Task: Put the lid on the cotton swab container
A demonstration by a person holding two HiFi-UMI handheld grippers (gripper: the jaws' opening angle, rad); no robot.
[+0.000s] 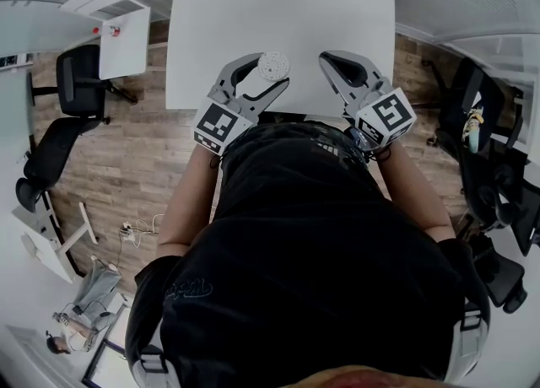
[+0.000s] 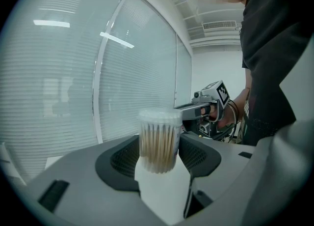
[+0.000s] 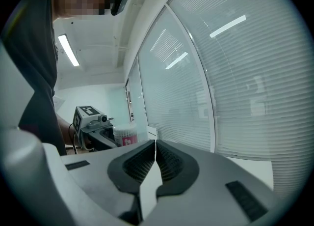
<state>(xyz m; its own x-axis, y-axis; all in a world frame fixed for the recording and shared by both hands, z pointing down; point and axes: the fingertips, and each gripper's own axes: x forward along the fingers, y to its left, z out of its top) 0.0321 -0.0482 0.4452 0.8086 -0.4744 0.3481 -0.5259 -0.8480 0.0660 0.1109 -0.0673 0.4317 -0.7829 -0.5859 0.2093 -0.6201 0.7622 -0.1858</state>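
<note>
Cotton swab container grasped between jaws of left gripper, held upright over near edge of white table. Swabs seen packed inside clear wall. Pale lid seen seated on container top. Contact with tabletop not determinable. Right gripper clenched, jaws pressed together, nothing held between them. It is positioned beside left gripper, well apart from container, over same table edge. Black shirt of person fills lower head view.
</note>
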